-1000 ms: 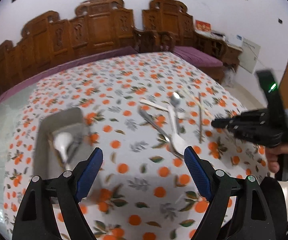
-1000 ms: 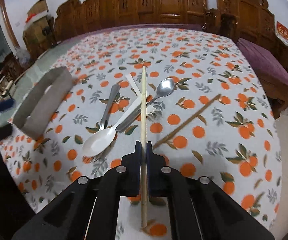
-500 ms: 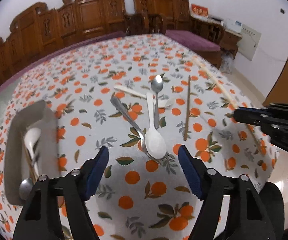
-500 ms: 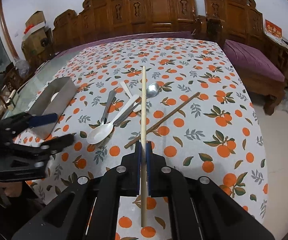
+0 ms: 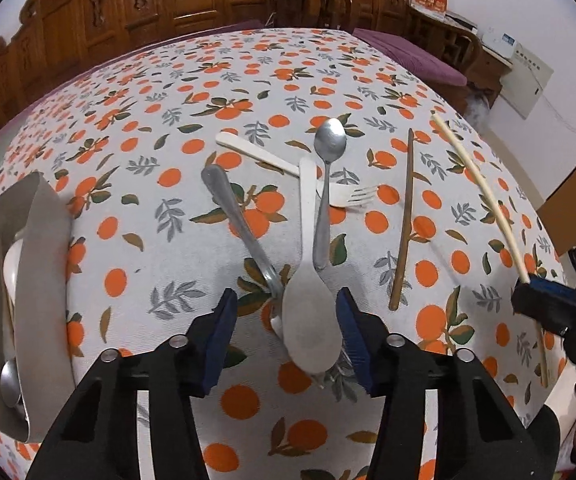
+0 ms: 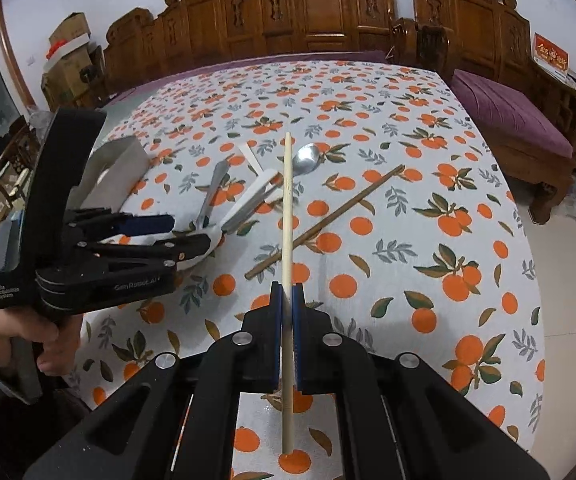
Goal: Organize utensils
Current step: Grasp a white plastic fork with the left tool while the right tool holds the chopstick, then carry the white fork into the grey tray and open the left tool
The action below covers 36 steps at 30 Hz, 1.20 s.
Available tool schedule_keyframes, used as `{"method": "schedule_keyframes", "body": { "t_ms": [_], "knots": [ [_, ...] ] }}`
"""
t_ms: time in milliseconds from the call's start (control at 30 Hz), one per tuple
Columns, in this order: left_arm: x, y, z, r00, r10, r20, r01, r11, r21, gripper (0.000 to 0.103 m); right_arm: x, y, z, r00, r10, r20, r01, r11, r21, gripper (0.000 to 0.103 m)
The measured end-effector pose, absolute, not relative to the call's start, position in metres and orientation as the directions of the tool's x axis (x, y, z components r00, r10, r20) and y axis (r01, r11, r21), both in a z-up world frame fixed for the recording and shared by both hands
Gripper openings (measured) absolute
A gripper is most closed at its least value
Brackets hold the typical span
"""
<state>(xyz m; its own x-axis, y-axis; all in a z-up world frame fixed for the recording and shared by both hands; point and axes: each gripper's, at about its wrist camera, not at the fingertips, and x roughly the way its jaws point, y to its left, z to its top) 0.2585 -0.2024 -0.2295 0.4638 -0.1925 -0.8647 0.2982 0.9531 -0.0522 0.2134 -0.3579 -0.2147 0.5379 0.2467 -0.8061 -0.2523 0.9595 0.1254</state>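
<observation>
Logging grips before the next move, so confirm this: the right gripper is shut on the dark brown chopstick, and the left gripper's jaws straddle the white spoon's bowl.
Wrong chopstick. The right gripper is shut on the pale chopstick; the dark brown chopstick lies loose on the tablecloth, as the right wrist view shows. The left gripper's jaws, which have just been closing, do straddle the white spoon's bowl.

Utensil pile [image 5: 308,240] apparently hemming fingers [image 5: 220,328]

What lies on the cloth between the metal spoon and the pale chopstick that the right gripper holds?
In the left wrist view, between the metal spoon and the pale chopstick lie the white fork's tines and a dark brown chopstick.
</observation>
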Motion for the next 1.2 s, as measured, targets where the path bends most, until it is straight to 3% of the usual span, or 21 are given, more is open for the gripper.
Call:
{"method": "schedule_keyframes", "body": {
  "t_ms": [133, 300, 633, 1200],
  "knots": [
    [0.258, -0.207, -0.235, 0.464, -0.168, -0.870, 0.296, 0.955, -0.026, 0.033, 0.213, -0.356, -0.216, 0.536, 0.247, -0.808, -0.254, 0.959, 0.124, 0.006],
    [0.253, -0.208, -0.232, 0.479, -0.152, -0.865, 0.298, 0.955, -0.003, 0.007, 0.212, -0.358, -0.211, 0.547, 0.250, -0.799, -0.252, 0.959, 0.128, 0.006],
    [0.245, -0.192, -0.215, 0.520, -0.149, -0.841, 0.277, 0.961, 0.001, 0.003, 0.210, -0.353, -0.210, 0.546, 0.250, -0.799, -0.266, 0.957, 0.118, 0.006],
    [0.190, -0.124, -0.132, 0.649, -0.108, -0.753, 0.217, 0.975, 0.047, 0.003, 0.192, -0.316, -0.176, 0.583, 0.302, -0.754, -0.332, 0.936, 0.119, 0.006]
  ]
}}
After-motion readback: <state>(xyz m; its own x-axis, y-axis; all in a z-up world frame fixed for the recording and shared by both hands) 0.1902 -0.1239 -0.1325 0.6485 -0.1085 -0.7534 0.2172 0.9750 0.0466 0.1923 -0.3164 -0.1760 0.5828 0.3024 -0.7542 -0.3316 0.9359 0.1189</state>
